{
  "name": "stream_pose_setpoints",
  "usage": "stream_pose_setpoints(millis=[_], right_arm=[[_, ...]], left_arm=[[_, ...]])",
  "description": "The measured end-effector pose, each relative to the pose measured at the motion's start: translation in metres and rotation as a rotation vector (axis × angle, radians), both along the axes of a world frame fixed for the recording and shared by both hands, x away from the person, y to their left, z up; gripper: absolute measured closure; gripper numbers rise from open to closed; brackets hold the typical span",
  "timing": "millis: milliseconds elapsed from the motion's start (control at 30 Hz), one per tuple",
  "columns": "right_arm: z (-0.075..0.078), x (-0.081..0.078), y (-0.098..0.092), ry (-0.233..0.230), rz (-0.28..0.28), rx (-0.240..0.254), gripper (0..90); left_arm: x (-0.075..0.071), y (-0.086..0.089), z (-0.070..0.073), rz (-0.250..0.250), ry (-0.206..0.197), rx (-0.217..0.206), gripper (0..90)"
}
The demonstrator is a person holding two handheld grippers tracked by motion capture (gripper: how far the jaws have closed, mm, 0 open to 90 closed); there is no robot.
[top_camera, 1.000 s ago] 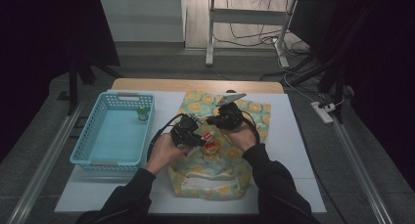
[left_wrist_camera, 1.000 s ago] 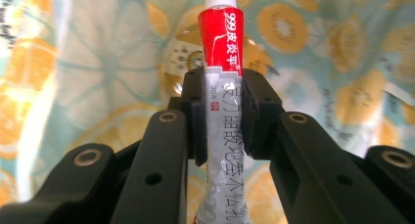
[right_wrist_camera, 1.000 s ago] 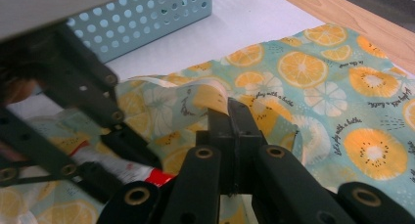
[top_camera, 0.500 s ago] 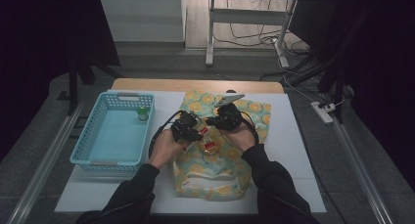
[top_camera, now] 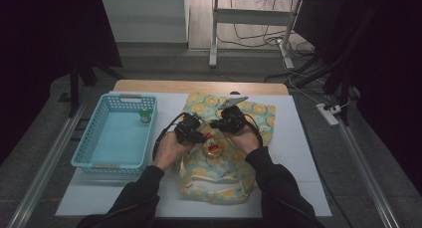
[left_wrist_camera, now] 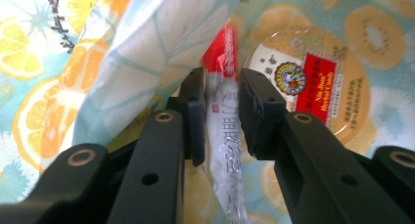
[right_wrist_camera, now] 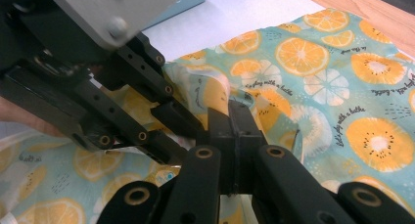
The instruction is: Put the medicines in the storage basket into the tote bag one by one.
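My right gripper (right_wrist_camera: 234, 117) pinches the fruit-print bag (top_camera: 249, 113) open mid-table so my left gripper (left_wrist_camera: 222, 114), jaws just easing apart around the packet (left_wrist_camera: 221, 136), can drop it inside.

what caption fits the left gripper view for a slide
Left gripper jaws flank a clear sachet beside a round lozenge tin on the fruit-print bag.

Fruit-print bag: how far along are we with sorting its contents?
Done: the small bottle stands in the blue basket. In hand: the right tool pinches the fruit-print bag; the left tool has a sachet between jaws that have just been opening. Left: the sachet and the red-labelled round tin lying on the bag.
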State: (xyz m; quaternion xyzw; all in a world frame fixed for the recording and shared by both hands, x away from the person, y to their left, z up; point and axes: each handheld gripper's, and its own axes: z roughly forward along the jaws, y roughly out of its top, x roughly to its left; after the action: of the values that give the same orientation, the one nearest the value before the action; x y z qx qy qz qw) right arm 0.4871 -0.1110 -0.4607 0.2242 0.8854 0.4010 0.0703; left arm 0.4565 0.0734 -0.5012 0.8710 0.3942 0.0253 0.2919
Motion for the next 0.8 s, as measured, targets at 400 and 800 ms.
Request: stream_pose_setpoints(millis=[400,800], right_arm=[[0.002,0.0,-0.001,-0.002,-0.002,0.007,90.0],[0.003,0.0,-0.001,-0.002,0.001,0.006,90.0]], left_arm=[[-0.015,0.007,0.024,-0.038,-0.014,-0.063,59.3],[-0.031,0.025,0.05,-0.084,-0.089,-0.089,34.8]])
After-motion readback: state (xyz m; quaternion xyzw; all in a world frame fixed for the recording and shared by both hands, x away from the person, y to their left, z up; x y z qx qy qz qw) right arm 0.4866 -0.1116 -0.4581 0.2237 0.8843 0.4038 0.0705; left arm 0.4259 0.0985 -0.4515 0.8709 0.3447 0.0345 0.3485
